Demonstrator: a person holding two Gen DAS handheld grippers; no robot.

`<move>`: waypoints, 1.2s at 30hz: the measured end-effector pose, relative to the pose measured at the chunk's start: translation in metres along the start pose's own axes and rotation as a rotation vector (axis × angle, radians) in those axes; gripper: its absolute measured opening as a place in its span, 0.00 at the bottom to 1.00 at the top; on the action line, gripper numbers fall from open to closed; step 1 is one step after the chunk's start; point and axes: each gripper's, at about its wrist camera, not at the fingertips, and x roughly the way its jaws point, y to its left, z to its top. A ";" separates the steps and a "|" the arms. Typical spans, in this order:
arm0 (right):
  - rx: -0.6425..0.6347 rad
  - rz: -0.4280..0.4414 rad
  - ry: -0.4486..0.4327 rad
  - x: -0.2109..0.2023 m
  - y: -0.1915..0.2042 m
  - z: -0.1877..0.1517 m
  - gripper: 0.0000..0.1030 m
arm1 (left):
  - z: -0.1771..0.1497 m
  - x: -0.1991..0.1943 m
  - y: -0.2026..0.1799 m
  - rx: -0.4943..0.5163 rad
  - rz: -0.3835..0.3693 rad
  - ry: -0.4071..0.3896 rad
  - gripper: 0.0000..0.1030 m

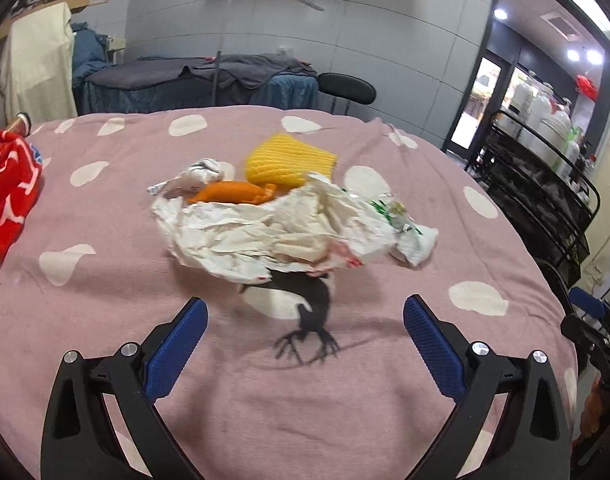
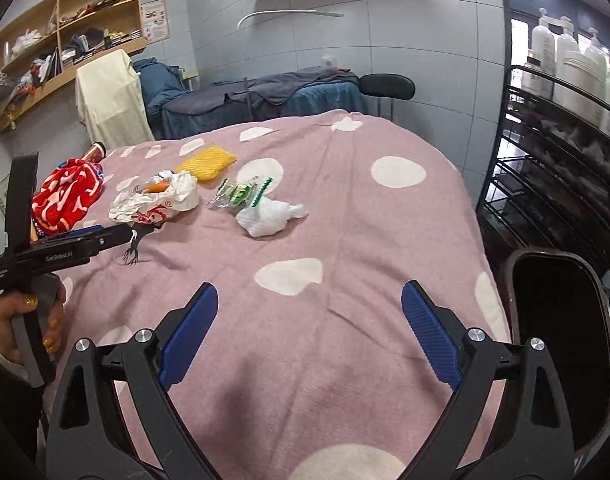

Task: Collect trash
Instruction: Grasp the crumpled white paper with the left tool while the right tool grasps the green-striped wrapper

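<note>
A crumpled white paper wrapper with red print (image 1: 265, 236) (image 2: 153, 204) lies on the pink dotted bedcover (image 1: 105, 300). An orange piece (image 1: 229, 192) (image 2: 157, 187) sits at its far edge. To its right lie a green-and-clear wrapper (image 1: 393, 212) (image 2: 241, 194) and a wadded white tissue (image 1: 415, 246) (image 2: 271, 216). Behind is a yellow foam net (image 1: 289, 160) (image 2: 207, 162). My left gripper (image 1: 305, 332) is open and empty just short of the paper wrapper. My right gripper (image 2: 309, 320) is open and empty, well short of the tissue.
A red patterned cloth (image 1: 5, 196) (image 2: 67, 196) lies at the left edge of the bed. A black bin (image 2: 561, 344) stands by the bed's right side. A black wire rack with white bottles (image 2: 561, 120) is at the right. A black bird print (image 1: 309, 320) marks the cover.
</note>
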 end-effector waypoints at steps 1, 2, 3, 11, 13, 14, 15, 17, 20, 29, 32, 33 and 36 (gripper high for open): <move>-0.008 0.013 0.009 0.005 0.005 0.004 0.89 | 0.003 0.001 0.010 -0.035 0.007 -0.005 0.93; -0.013 0.024 0.013 0.009 0.008 0.006 0.89 | 0.006 0.002 0.018 -0.066 0.012 -0.006 0.92; -0.019 0.038 0.018 0.012 0.011 0.010 0.89 | 0.009 0.004 0.029 -0.105 0.011 -0.007 0.89; -0.064 0.101 0.043 0.044 0.035 0.035 0.89 | 0.027 0.028 0.051 -0.208 -0.071 0.044 0.79; -0.062 0.126 0.047 0.054 0.039 0.044 0.89 | 0.031 0.040 0.056 -0.234 -0.081 0.060 0.65; -0.059 0.141 0.051 0.060 0.041 0.049 0.89 | 0.032 0.044 0.058 -0.243 -0.091 0.065 0.62; -0.056 0.152 0.058 0.066 0.042 0.054 0.89 | 0.033 0.047 0.060 -0.254 -0.102 0.072 0.56; -0.055 0.165 0.076 0.080 0.046 0.064 0.88 | 0.033 0.051 0.062 -0.272 -0.119 0.081 0.43; -0.064 0.162 0.108 0.102 0.050 0.078 0.80 | 0.030 0.050 0.064 -0.278 -0.153 0.080 0.18; 0.003 0.194 0.241 0.184 0.050 0.114 0.61 | 0.022 0.008 0.062 -0.269 -0.166 -0.008 0.07; 0.004 0.187 0.282 0.209 0.056 0.116 0.50 | 0.019 -0.002 0.062 -0.256 -0.150 -0.022 0.07; 0.011 0.192 0.292 0.214 0.058 0.115 0.38 | 0.019 -0.005 0.062 -0.254 -0.145 -0.027 0.07; 0.016 0.219 0.274 0.217 0.063 0.116 0.10 | 0.016 -0.013 0.058 -0.234 -0.129 -0.037 0.07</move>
